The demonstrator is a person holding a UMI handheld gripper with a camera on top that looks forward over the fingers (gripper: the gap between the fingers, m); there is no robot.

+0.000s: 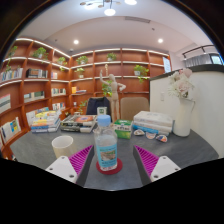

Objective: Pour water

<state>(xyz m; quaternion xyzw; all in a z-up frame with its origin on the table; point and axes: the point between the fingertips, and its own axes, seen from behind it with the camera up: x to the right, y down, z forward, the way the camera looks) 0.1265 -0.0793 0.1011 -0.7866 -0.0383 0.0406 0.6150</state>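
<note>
A clear plastic water bottle (pixel 106 143) with a pale label and a blue cap stands upright on a red coaster (pixel 106 165) on the grey table (pixel 180 150). It stands between my two fingers, with a gap on each side. My gripper (pixel 112 160) is open, its magenta pads (pixel 82 158) flanking the bottle. A white cup (pixel 62 145) sits on the table to the left of the bottle, just beyond the left finger.
Stacked books and boxes (pixel 60 122) lie across the far side of the table. A white vase with flowers (pixel 183 112) stands at the right, with a white box (pixel 153 122) beside it. Wooden shelves (pixel 100 75) line the back wall.
</note>
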